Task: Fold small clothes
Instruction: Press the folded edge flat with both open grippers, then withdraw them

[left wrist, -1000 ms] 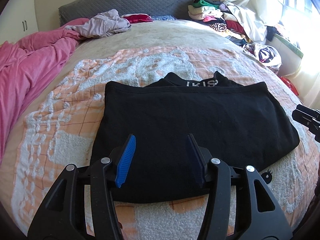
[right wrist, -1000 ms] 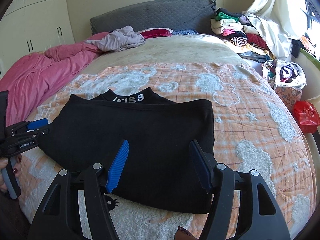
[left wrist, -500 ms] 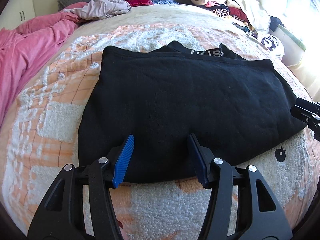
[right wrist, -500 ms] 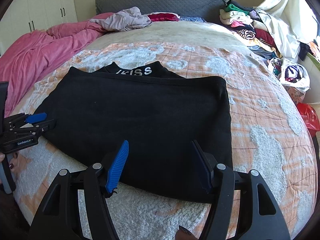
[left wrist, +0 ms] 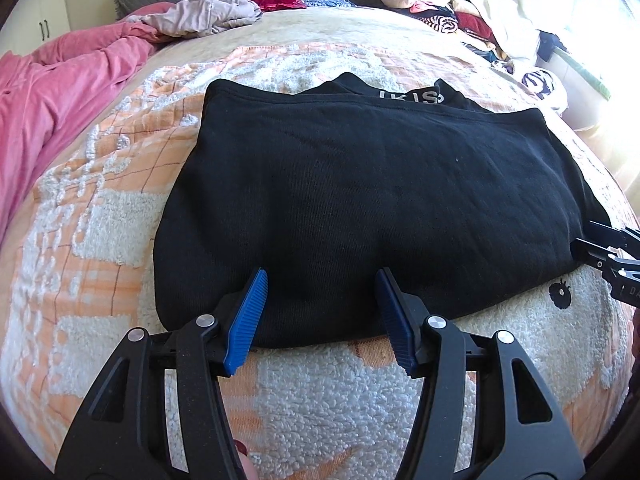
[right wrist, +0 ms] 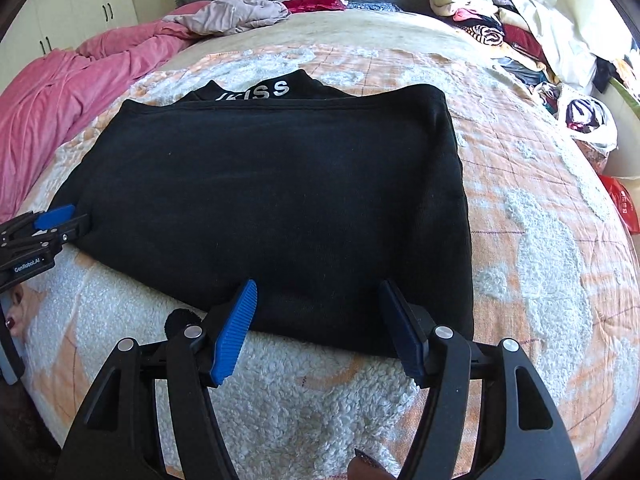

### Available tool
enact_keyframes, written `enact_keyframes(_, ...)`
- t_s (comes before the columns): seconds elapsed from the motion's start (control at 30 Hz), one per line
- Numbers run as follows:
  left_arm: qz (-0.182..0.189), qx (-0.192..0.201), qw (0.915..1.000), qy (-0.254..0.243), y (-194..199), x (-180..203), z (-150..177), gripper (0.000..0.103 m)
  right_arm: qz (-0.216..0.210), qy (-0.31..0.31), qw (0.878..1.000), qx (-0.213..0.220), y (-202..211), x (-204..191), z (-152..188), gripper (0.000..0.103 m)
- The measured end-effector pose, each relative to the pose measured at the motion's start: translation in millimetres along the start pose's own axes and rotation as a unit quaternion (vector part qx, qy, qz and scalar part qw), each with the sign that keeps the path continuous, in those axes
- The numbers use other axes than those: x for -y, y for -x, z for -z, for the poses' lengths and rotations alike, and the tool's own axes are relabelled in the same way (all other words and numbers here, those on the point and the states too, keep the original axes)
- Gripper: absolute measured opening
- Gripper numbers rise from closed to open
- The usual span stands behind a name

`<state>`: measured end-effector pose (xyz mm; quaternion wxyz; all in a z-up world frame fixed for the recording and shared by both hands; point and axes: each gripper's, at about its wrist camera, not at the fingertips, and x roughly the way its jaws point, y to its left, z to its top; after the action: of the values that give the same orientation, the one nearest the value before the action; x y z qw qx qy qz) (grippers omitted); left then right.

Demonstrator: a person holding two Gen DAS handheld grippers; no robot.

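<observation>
Both claws stand apart and hold nothing: the left gripper [left wrist: 320, 312] and right gripper [right wrist: 318, 320] hover over the near hem of the black folded garment [left wrist: 368, 208], pads clear of the cloth. It lies flat on the orange-and-white blanket [left wrist: 100, 216], towards the bed's near edge, with its lettered waistband [right wrist: 260, 90] on the far side. Likely risk: closing too shallow would pinch only the top layer, so the fold peels open, or catch the fluffy blanket underneath.

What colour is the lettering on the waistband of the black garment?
White, on the black waistband lettering; clearest in the right wrist view.
</observation>
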<state>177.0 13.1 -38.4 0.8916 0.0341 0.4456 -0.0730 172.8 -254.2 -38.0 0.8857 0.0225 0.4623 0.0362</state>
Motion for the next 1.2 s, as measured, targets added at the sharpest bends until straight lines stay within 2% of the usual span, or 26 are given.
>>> enact_keyframes(0.63, 0.012, -0.002, 0.9998, 0.014, 13, -5, 6, 0.048, -0.010, -0.012, 1.000, 0.010, 13, 3, 9, 0.066)
enact_keyframes(0.7, 0.017, 0.003, 0.9996, 0.021, 18, -8, 6, 0.050, -0.012, -0.009, 1.000, 0.018, 17, -1, 9, 0.068)
enact_keyframes(0.73, 0.016, 0.005, 0.9996, 0.024, 20, -9, 6, 0.051, -0.014, -0.007, 1.000, 0.022, 20, -2, 10, 0.073)
enact_keyframes(0.87, 0.012, 0.013, 0.9993, 0.032, 30, -18, 6, 0.057, -0.018, 0.019, 0.999, 0.047, 31, -16, 9, 0.079)
enact_keyframes(0.97, 0.000, 0.019, 0.9992, 0.036, 35, -25, 4, 0.069, -0.020, 0.047, 0.997, 0.063, 37, -31, 10, 0.083)
enact_keyframes(1.07, -0.006, 0.024, 0.9986, 0.046, 39, -36, 3, 0.069, -0.023, 0.062, 0.995, 0.071, 40, -44, 12, 0.084)
enact_keyframes(1.13, -0.008, 0.024, 0.9983, 0.053, 40, -44, 3, 0.069, -0.028, 0.064, 0.995, 0.076, 42, -51, 13, 0.089)
enact_keyframes(1.2, -0.019, 0.029, 0.9977, 0.058, 43, -50, 4, 0.091, -0.020, 0.072, 0.994, 0.084, 44, -58, 11, 0.090)
